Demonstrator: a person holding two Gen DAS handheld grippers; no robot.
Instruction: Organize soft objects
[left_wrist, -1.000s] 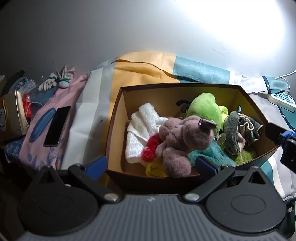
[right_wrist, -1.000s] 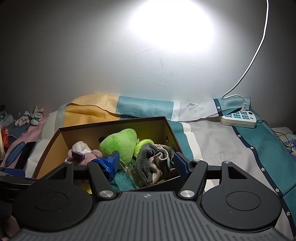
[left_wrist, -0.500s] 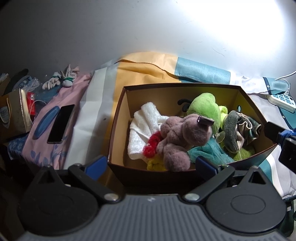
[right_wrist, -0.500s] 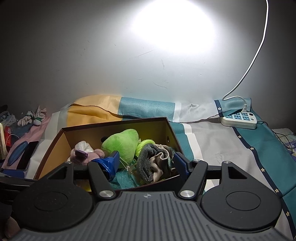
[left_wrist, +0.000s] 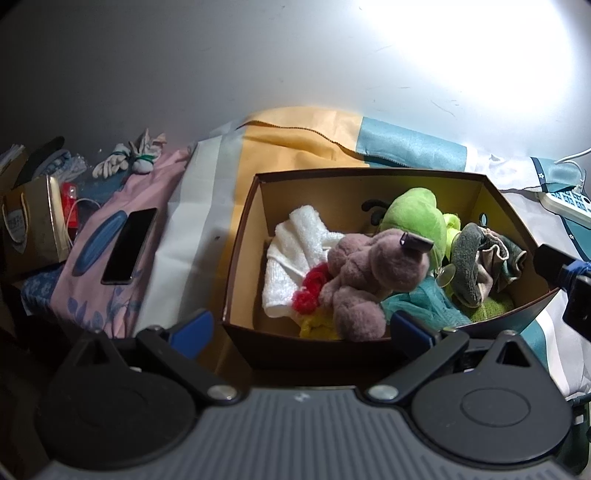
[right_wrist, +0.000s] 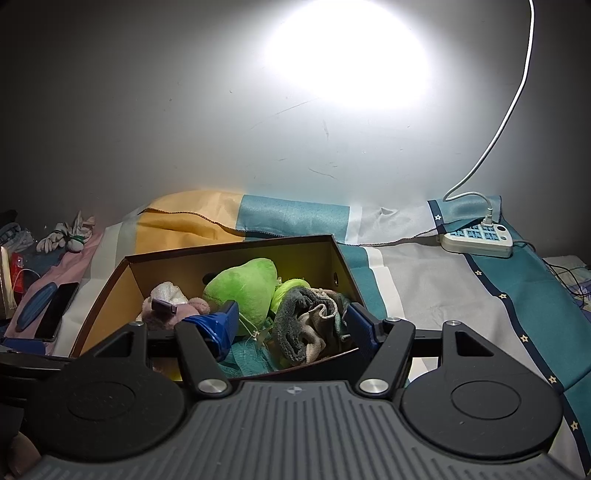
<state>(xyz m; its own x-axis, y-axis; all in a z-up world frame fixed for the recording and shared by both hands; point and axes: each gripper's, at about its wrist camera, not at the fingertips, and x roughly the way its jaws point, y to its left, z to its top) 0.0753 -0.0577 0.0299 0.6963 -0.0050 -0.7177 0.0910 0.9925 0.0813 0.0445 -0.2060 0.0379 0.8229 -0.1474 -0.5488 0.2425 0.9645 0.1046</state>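
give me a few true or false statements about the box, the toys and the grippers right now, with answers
1. The mauve plush toy lies inside the brown box. True.
2. The black phone is in the box. False: it lies on the pink cloth to the left of the box.
3. The left gripper is open and holds nothing. True.
4. The right gripper is clamped on the green plush toy. False: its fingers are apart and hold nothing; the toy sits in the box beyond them.
5. The white towel is draped over the power strip. False: the towel is in the box, and the strip lies on the bed cover far to the right.
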